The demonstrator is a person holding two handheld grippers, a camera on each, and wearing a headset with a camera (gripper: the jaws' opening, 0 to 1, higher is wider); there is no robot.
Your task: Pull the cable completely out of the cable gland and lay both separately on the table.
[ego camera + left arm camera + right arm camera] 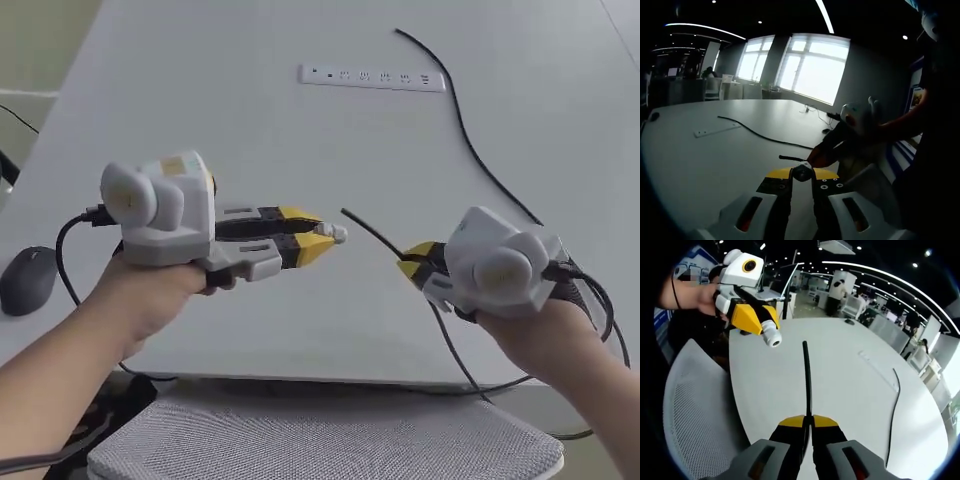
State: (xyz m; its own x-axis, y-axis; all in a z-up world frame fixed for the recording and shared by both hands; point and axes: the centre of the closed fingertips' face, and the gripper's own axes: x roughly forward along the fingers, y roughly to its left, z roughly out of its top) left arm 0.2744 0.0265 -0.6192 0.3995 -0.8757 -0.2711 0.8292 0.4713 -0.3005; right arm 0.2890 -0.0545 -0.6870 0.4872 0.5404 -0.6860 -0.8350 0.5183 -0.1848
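Observation:
My left gripper (322, 236) is shut on the small white cable gland (337, 234), held above the table (250, 130). My right gripper (412, 262) is shut on the black cable (372, 234), whose free end points toward the gland with a small gap between them. In the left gripper view the gland (802, 172) sits between my jaws, and the cable end (790, 158) lies just beyond it. In the right gripper view the cable (807, 375) rises straight from my jaws, and the gland (771, 334) hangs at the upper left, apart from the cable.
A white power strip (372, 77) lies at the far side of the table. More black cable (470, 140) runs across the right side toward my right hand. A dark mouse (27, 278) sits at the left edge. A grey mesh chair (320, 440) stands below the near edge.

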